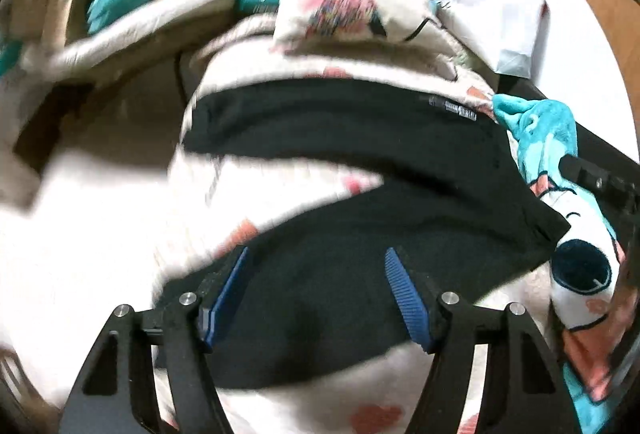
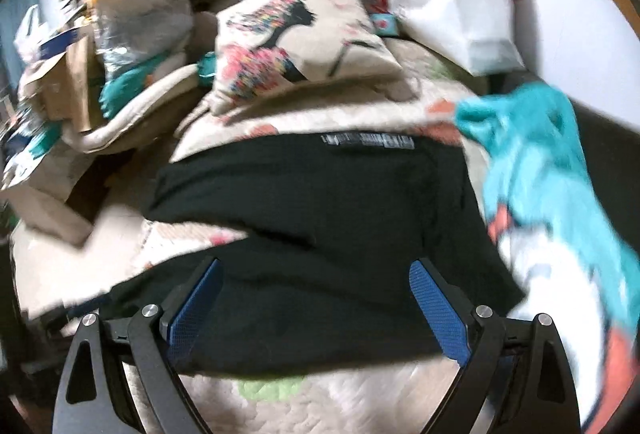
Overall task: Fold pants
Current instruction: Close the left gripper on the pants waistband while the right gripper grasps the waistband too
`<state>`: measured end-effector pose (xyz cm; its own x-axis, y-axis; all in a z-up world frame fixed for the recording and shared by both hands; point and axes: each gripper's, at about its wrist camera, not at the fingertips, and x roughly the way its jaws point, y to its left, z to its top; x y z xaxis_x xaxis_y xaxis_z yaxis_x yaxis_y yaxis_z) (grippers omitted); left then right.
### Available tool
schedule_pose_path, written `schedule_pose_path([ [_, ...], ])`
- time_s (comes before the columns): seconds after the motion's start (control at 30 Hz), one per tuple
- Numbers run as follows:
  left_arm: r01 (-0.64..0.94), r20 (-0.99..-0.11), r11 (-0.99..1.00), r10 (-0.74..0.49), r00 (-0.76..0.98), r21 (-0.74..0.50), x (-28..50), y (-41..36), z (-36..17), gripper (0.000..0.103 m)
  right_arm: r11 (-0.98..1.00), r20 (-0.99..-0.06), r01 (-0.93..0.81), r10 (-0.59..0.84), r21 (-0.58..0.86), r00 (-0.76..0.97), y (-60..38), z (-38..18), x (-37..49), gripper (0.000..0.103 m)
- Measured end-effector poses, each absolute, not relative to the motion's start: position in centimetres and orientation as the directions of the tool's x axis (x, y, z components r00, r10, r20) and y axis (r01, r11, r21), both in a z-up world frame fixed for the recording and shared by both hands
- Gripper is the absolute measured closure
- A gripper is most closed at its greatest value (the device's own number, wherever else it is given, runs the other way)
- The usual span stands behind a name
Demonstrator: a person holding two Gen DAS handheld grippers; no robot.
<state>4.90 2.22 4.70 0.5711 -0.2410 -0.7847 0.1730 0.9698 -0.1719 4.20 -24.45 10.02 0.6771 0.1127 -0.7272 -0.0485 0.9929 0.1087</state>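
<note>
Black pants (image 1: 360, 162) lie folded on a cream quilted bedspread (image 1: 280, 410) with pink hearts, a label near the far edge. They also show in the right wrist view (image 2: 320, 202). My left gripper (image 1: 318, 256) is open, its blue pads above the near part of the pants, holding nothing. My right gripper (image 2: 316, 268) is open too, above the near edge of the pants, empty. Part of the other gripper's black body (image 1: 600, 182) shows at the right of the left wrist view.
A printed cushion (image 2: 296, 42) lies beyond the pants. A teal, white and coral plush blanket (image 2: 560, 170) is bunched at the right. White paper bags (image 2: 460, 6) stand behind. Boxes, bags and clutter (image 2: 100, 66) pile at the left.
</note>
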Motion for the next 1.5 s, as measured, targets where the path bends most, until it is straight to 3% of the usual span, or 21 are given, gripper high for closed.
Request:
schedule_pose_path([
  [0.2, 0.169, -0.777, 0.968, -0.251, 0.577, -0.187, 12.4, 6.3, 5.7, 0.034, 0.988, -0.765, -0.149, 0.133, 0.049, 0.630, -26.8, 10.5, 10.9, 0.008],
  [0.37, 0.131, -0.802, 0.968, -0.250, 0.542, -0.213, 19.1, 8.6, 3.2, 0.034, 0.980, -0.808, -0.173, 0.181, 0.100, 0.560, -28.7, 8.2, 17.6, 0.012],
  [0.77, 0.275, -0.824, 0.959, -0.208, 0.527, -0.066, 31.8, 7.1, -1.6, 0.034, 0.938, -0.877, -0.339, 0.217, 0.066, 0.429, -28.2, 1.9, 30.1, 0.021],
  [0.97, 0.416, -0.840, 0.907, -0.272, 0.469, -0.061, 34.1, 5.4, -3.6, 0.034, 0.915, -0.882, -0.395, 0.248, 0.078, 0.400, -27.6, 0.0, 33.0, 0.023],
  [1.03, 0.455, -0.840, 0.890, -0.276, 0.467, -0.040, 34.2, 4.8, -4.4, 0.029, 0.906, -0.884, -0.416, 0.253, 0.075, 0.393, -27.4, -0.3, 33.7, 0.023],
  [1.13, 0.472, -0.829, 0.881, -0.292, 0.478, -0.038, 34.2, 4.9, -4.7, 0.024, 0.892, -0.891, -0.446, 0.255, 0.068, 0.375, -26.9, -0.6, 34.3, 0.031],
  [1.2, 0.475, -0.826, 0.878, -0.317, 0.466, -0.069, 34.4, 5.3, -4.9, 0.023, 0.885, -0.893, -0.461, 0.260, 0.068, 0.367, -26.8, -0.4, 34.3, 0.043],
  [1.37, 0.491, -0.826, 0.867, -0.332, 0.455, -0.078, 33.7, 5.2, -5.0, 0.023, 0.875, -0.891, -0.480, 0.270, 0.068, 0.365, -27.2, -0.1, 33.2, 0.045],
  [1.5, 0.504, -0.823, 0.861, -0.336, 0.458, -0.072, 32.5, 5.1, -4.7, 0.044, 0.874, -0.899, -0.486, 0.229, 0.020, 0.375, -26.8, -0.6, 32.3, 0.047],
])
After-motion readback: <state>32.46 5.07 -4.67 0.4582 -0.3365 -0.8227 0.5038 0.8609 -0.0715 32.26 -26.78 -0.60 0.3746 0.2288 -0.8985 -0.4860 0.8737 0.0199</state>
